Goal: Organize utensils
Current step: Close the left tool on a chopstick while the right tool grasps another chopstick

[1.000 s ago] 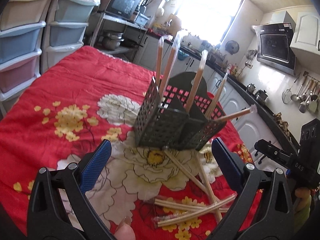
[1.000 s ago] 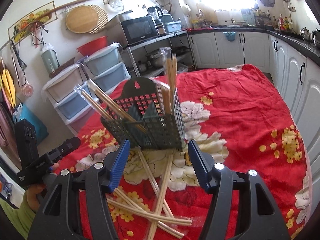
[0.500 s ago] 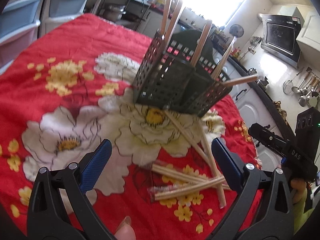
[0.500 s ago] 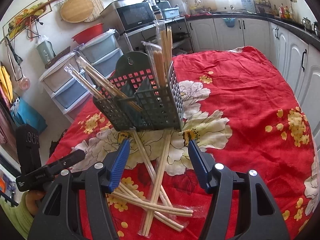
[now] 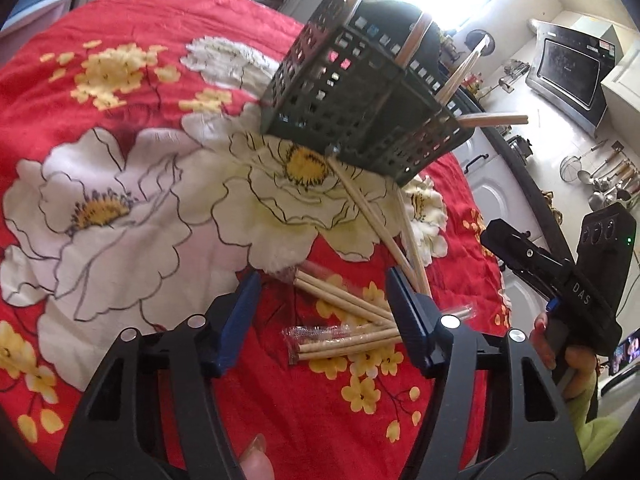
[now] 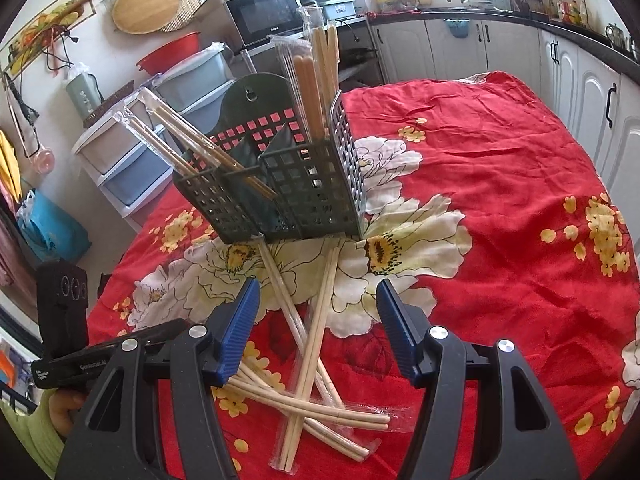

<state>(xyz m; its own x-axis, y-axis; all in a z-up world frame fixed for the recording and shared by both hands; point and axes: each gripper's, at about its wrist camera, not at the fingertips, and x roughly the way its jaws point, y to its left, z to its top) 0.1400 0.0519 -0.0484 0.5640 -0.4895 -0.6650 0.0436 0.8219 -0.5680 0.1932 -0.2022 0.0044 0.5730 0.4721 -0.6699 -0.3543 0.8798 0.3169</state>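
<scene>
Several wrapped chopstick pairs (image 6: 316, 80) already stand in the green holder (image 6: 280, 184) mid-table; a crossed pile of chopsticks (image 6: 308, 360) lies before it. Left gripper (image 5: 324, 316) and right gripper (image 6: 316, 328) hover spread, empty.

White letters "DAS" stand on the black body of the right gripper (image 5: 560, 280), off to the right. On the left gripper (image 6: 104, 354), low at the left, there is white lettering too, too small to read. The microwave (image 6: 264, 14) far back carries a brand mark, illegible.
</scene>
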